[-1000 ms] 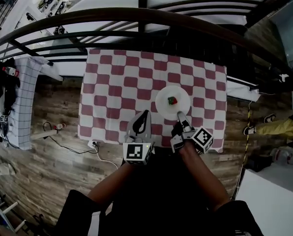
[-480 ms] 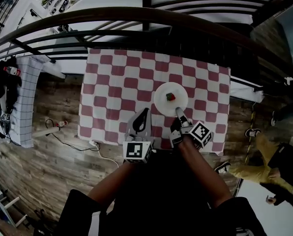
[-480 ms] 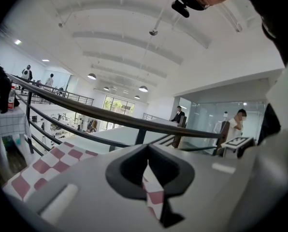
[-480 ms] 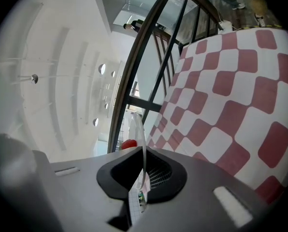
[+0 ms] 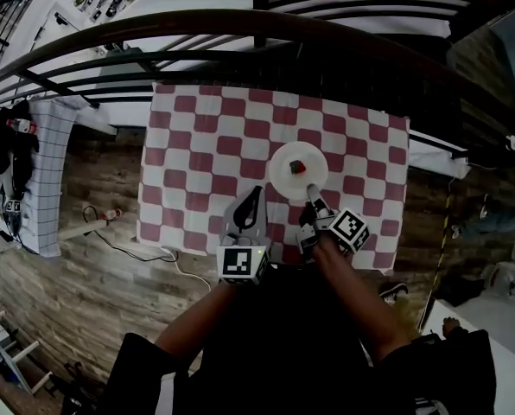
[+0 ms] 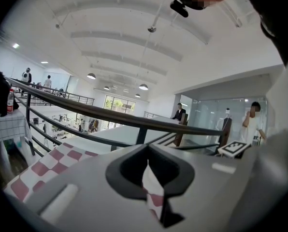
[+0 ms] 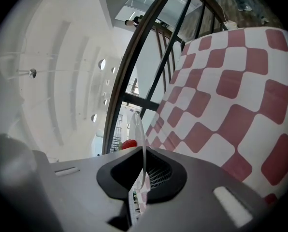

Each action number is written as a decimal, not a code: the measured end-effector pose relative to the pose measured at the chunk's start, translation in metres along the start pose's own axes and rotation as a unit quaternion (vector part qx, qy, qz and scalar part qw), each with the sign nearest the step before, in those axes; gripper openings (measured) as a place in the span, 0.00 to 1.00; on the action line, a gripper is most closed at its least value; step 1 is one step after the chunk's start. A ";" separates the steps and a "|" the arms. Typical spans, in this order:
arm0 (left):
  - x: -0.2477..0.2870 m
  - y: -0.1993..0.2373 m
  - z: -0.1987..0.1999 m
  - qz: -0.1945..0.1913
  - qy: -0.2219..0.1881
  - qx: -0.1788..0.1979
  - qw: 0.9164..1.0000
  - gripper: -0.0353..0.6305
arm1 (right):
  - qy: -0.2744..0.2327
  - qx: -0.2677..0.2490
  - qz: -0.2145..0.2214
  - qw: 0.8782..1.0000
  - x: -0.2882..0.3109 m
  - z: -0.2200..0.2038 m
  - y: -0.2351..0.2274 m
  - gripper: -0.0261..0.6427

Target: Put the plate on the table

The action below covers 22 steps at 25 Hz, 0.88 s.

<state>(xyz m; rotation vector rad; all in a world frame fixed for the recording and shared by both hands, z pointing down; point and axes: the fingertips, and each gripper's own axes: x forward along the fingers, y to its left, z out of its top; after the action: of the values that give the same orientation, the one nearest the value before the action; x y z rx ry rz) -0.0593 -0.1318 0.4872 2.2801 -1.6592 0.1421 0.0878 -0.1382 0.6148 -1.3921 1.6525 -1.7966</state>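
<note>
A white plate (image 5: 283,173) carrying a small red and green thing (image 5: 297,166) hangs over the near right part of the red-and-white checked table (image 5: 197,145). My right gripper (image 5: 310,190) is shut on the plate's near rim. In the right gripper view the plate (image 7: 138,132) stands edge-on between the jaws of the right gripper (image 7: 143,170), with the red thing (image 7: 129,143) behind it. Whether the plate touches the cloth (image 7: 221,95) I cannot tell. My left gripper (image 5: 257,197) is over the table's near edge, left of the plate, shut and empty (image 6: 147,167).
A dark curved railing (image 5: 240,28) runs just beyond the table's far edge. A second table with a grid cloth (image 5: 41,171) stands to the left. A cable and socket (image 5: 158,253) lie on the wooden floor by the near left corner.
The right gripper has carried the plate a little forward and lower over the table. The left gripper has shifted slightly along with it. The people on the floor at the right have gone from view.
</note>
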 end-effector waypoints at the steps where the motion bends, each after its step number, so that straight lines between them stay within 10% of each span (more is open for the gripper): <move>1: 0.003 -0.001 0.000 0.001 0.001 0.001 1.000 0.07 | 0.002 -0.002 0.000 1.000 0.003 0.001 -0.003 0.05; 22: 0.021 0.003 -0.008 0.016 0.012 0.008 1.000 0.07 | 0.020 -0.011 -0.029 0.999 0.050 0.011 -0.054 0.05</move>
<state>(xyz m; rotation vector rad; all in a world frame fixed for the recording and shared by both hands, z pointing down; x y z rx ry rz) -0.0546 -0.1495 0.5008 2.2540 -1.6890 0.1905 0.0932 -0.1686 0.6826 -1.4361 1.6725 -1.8565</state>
